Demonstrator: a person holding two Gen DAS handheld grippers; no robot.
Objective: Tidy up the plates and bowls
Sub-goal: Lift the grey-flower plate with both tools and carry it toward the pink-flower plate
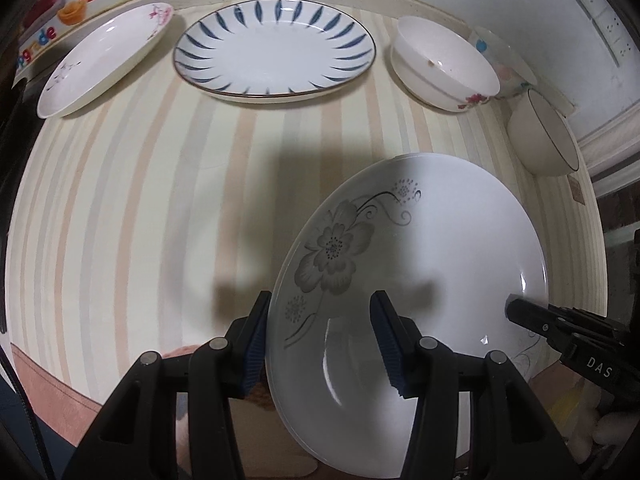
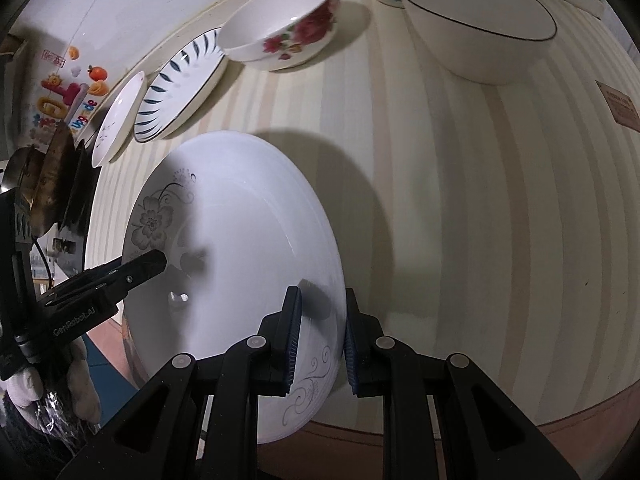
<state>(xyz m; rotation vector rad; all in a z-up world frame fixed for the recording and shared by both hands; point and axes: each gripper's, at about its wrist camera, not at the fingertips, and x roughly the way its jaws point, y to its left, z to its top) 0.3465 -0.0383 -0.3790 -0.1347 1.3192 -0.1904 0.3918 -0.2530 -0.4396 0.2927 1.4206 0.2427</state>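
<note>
You carry the grey-flower plate (image 1: 416, 264) between both hands: left gripper (image 1: 320, 344) clamps its near-left rim, right gripper (image 2: 320, 344) pinches the opposite rim. Blue-leaf plate (image 1: 276, 52) lies straight ahead of your left gripper, well apart, bowls further right

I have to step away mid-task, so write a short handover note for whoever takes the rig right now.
Left tool: clamped on the grey-flower plate rim.
Right tool: shut on the opposite rim; the plate is carried tilted over the striped table.
At the back: pink-blossom plate, blue-leaf plate, rose bowl, dark-rimmed bowl, another bowl behind.
Done: plate lifted.
Left: place it with the plates, group the bowls.
</note>
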